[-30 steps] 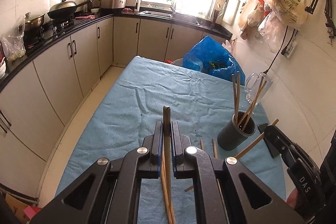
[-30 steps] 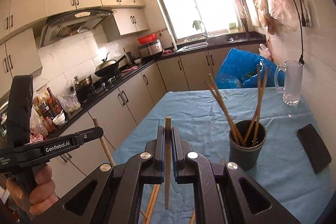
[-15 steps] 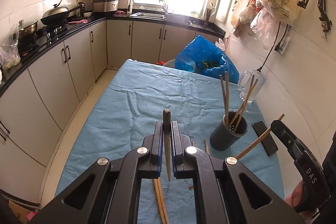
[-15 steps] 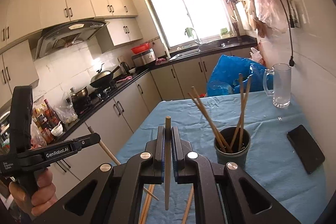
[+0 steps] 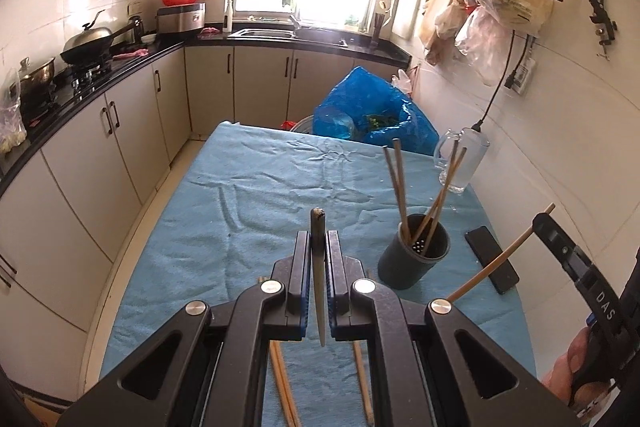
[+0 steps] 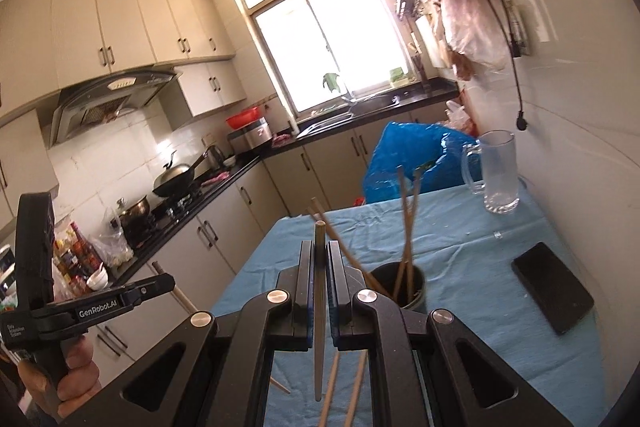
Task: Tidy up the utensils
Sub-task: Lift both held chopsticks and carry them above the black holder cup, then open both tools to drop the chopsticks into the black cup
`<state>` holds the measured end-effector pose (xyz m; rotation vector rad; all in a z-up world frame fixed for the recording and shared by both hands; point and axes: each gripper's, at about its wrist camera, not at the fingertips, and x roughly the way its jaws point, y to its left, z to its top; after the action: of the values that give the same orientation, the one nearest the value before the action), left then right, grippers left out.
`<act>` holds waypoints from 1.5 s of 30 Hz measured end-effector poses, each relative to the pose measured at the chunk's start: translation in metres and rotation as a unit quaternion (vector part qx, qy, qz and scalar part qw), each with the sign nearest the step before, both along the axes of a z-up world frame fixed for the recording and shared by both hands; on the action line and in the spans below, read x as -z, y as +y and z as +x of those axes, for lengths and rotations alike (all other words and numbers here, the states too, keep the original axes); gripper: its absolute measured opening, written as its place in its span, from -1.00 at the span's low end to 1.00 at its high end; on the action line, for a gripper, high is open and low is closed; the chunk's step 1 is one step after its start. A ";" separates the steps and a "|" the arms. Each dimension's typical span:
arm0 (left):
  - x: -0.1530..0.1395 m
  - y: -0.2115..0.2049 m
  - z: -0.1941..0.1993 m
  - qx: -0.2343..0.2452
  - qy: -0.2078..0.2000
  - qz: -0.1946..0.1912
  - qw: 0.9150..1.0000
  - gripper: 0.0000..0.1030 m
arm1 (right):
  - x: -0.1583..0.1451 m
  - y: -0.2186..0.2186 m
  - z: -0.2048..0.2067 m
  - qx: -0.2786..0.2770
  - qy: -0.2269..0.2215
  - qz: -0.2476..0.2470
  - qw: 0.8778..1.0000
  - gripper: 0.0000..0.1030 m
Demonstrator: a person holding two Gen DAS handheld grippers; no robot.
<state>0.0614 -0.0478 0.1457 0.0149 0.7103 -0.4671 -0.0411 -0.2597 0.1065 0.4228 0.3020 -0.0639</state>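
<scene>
While both hands are raised over the blue-clothed surface [image 5: 256,195], we log the scene left to right. Our left gripper [image 5: 319,239] has its fingers clenched on a dark-tipped chopstick [image 5: 317,267], long axis running along the fingers, tip forward. Loose chopsticks [image 5: 282,379] lie on the cloth beneath it, pointing roughly away from us. Ahead and to the right stands the dark holder cup [image 5: 414,257], upright, several chopsticks [image 5: 400,183] already leaning in it. A black phone [image 5: 490,259] lies just beside the cup, and a glass mug [image 5: 460,163] stands further back.

Our right gripper [image 6: 319,251] grasps a pale chopstick [image 6: 319,307], also lengthwise between the fingers. In its view the cup [image 6: 416,287] sits just right of the fingertips and close ahead, so we judge the right hand nearer to the drop. That stick must tip from level towards upright to enter the mouth.

Compared with a second ago, both views look further back and higher. More cloth shows in front of the cup, and the phone has come into the left view.
</scene>
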 end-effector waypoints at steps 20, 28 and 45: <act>-0.050 -0.058 -0.014 0.053 -0.039 -0.004 0.998 -0.87 | -0.033 -0.053 -0.040 0.057 -0.044 0.009 0.997 -0.88; -0.086 -0.088 -0.012 0.066 -0.075 -0.023 0.995 -0.87 | -0.064 -0.068 -0.032 0.079 -0.071 -0.003 0.994 -0.88; -0.041 -0.136 0.058 0.054 -0.011 -0.025 0.998 -0.87 | -0.039 -0.093 0.053 0.094 -0.007 -0.013 0.995 -0.88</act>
<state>0.1196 -0.1840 0.1867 0.0120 0.6780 -0.5881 0.0118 -0.3524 0.1455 0.4244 0.2458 -0.2485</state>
